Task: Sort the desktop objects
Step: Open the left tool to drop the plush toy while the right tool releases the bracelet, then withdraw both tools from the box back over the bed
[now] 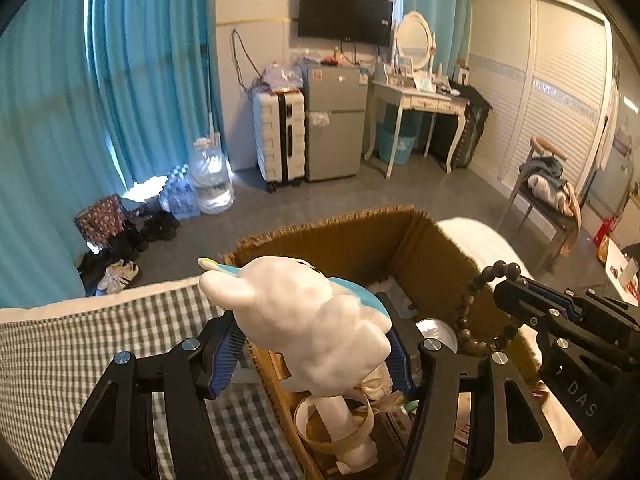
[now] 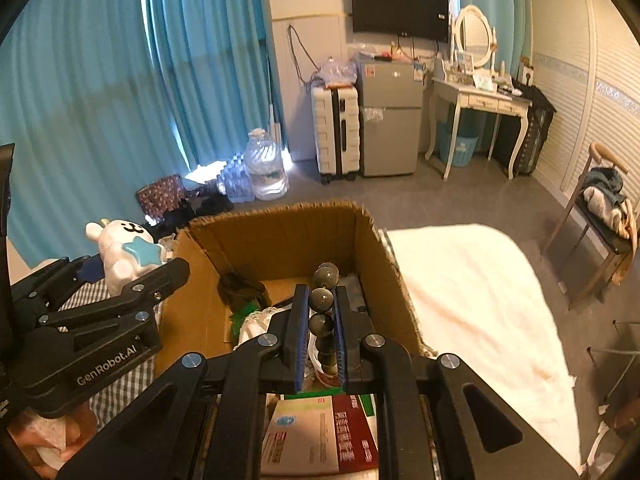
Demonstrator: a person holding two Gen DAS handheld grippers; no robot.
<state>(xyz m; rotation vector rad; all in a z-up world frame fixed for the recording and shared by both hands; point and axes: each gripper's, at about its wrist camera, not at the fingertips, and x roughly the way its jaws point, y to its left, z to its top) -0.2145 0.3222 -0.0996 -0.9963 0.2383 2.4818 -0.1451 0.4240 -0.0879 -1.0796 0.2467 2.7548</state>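
- L wrist cam: sits behind left gripper (image 1: pixel 316 344), looks fwd and down along fingers (image 1: pixel 224 356) into cardboard box (image 1: pixel 344 240); box close, just below.
- R wrist cam: behind right gripper (image 2: pixel 322 328), same facing, over box (image 2: pixel 280 236), nearer its 3 o'clock side.
- Shared: box, bed (image 1: pixel 476 240), far wall w/ TV (image 1: pixel 344 12) at 12 o'clock, fridge (image 2: pixel 390 120), curtains (image 2: pixel 100 80) at 10 o'clock.
- Each cam catches the other gripper: R at 3 o'clock in L view, L at 9 o'clock in R view.

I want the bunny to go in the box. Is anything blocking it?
Nothing visible does. The left gripper holds the white bunny toy right over the open cardboard box, though things already lie inside.
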